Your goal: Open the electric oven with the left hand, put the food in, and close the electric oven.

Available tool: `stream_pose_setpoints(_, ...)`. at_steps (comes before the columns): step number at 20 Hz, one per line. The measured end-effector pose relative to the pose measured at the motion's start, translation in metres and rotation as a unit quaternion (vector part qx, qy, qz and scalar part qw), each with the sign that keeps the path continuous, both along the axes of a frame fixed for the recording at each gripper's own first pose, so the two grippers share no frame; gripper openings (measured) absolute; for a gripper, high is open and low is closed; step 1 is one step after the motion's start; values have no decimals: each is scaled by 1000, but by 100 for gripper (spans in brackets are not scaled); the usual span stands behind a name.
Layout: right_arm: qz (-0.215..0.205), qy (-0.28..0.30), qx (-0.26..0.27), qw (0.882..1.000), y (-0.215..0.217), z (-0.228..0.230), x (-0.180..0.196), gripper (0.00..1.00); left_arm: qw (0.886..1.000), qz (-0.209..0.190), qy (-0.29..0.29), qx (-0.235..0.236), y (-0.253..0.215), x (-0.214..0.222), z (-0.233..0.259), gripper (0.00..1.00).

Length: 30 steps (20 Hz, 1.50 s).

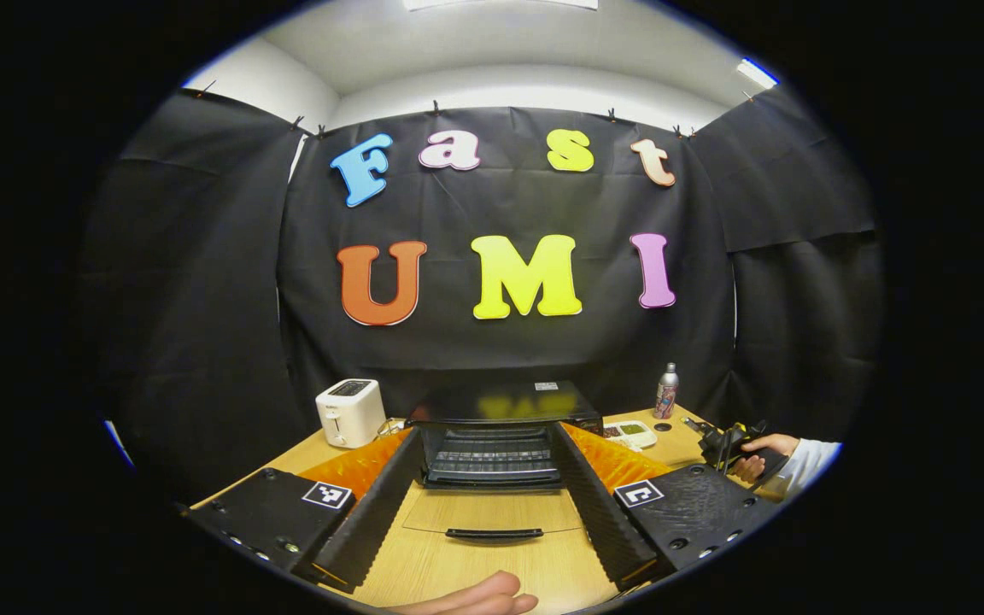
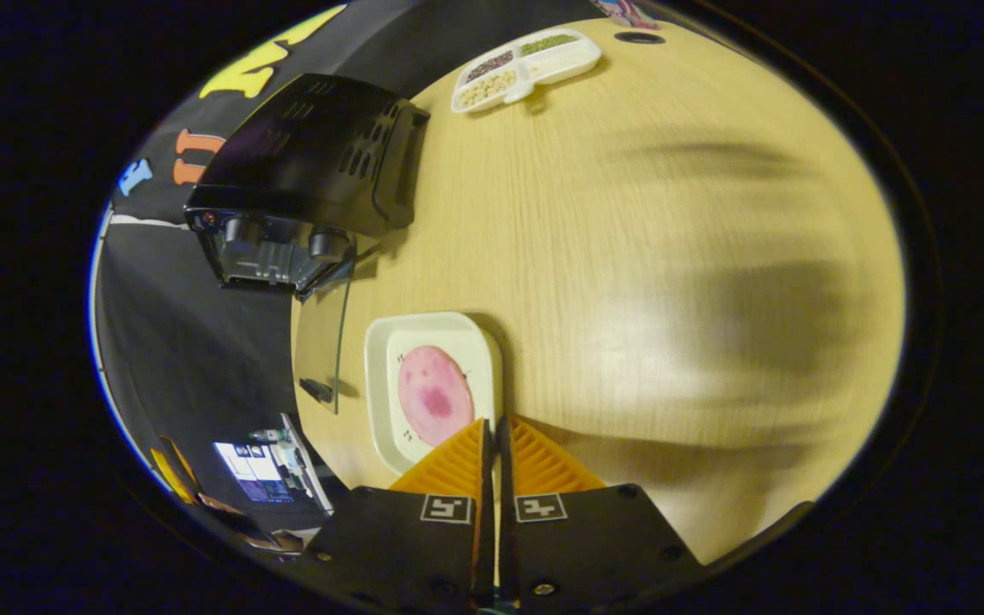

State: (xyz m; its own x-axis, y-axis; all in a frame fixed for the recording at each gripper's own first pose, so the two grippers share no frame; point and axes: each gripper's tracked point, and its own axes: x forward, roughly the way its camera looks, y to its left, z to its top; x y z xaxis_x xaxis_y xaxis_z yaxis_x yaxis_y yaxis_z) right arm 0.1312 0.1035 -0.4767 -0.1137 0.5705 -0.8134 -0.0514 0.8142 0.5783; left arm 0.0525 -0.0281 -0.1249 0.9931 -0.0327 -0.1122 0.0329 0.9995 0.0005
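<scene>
The black electric oven (image 1: 500, 401) stands straight ahead in the left gripper view, its glass door (image 1: 492, 511) folded down flat, handle (image 1: 494, 534) toward me, racks showing inside. My left gripper (image 1: 489, 434) is open wide, its fingers framing the oven mouth and holding nothing. In the right gripper view a white square plate (image 2: 383, 342) carries a round pink slice of food (image 2: 434, 395) beside the open door (image 2: 321, 342) of the oven (image 2: 304, 162). My right gripper (image 2: 494, 424) is shut on the plate's near rim. A hand holds the right gripper (image 1: 727, 444) at the table's right.
A white toaster (image 1: 351, 412) stands left of the oven. A bottle (image 1: 667, 391) and a white compartment dish (image 1: 631, 434) with beans (image 2: 526, 64) sit to its right. A fingertip (image 1: 475, 598) shows at the bottom edge. Bare wooden table (image 2: 671, 256) spreads right of the plate.
</scene>
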Motion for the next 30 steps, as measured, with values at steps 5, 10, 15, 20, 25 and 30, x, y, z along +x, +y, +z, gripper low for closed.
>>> stream_pose_setpoints(5, -22, -20, -6, 1000, -21, 15, -7, 4, 1000, -6, -4, -7, 4, -4, 0, 95)
stream_pose_setpoints(10, -38, -40, 9, 998, -27, 47, -17, 3, 1000, -16, 3, -4, 5, -6, -9, 96)
stream_pose_setpoints(15, -68, -55, 25, 996, -16, 82, -15, 1, 1000, -15, 4, -3, 19, -12, -12, 96)
stream_pose_setpoints(20, -76, -60, 32, 995, 12, 104, -16, 1, 1000, -14, -8, -5, 37, -24, -10, 96)
stream_pose_setpoints(25, -62, -67, 42, 995, 65, 123, -20, 1, 1000, -4, -16, 11, 65, -36, -12, 96)
stream_pose_setpoints(30, -42, -66, 48, 996, 122, 130, -24, 1, 1000, 17, -17, 20, 92, -45, -16, 96)
